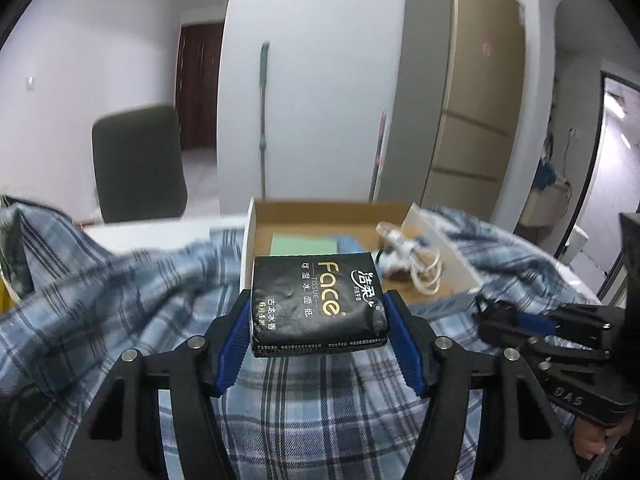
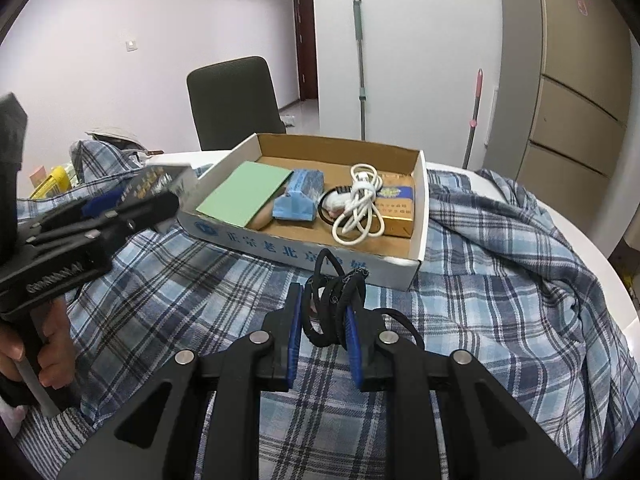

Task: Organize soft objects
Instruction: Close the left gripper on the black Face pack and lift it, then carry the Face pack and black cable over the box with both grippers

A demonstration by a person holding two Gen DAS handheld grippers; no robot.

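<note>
The left gripper [image 1: 318,316] is clamped on a black tissue pack [image 1: 318,300], blue pads pressing both its sides, carried above the plaid shirt [image 1: 120,312]. The right gripper [image 2: 324,320] is pinched together on a tangle of black hair ties [image 2: 334,300], just short of the box wall at twelve o'clock. The cardboard box [image 2: 420,208] already holds a green pad [image 2: 244,192], a blue packet [image 2: 298,196], a white cable [image 2: 360,208] and a yellow carton [image 2: 396,208]. Judging by that, sorting is well under way; both held items remain to be placed, and the shirt itself lies loose.
</note>
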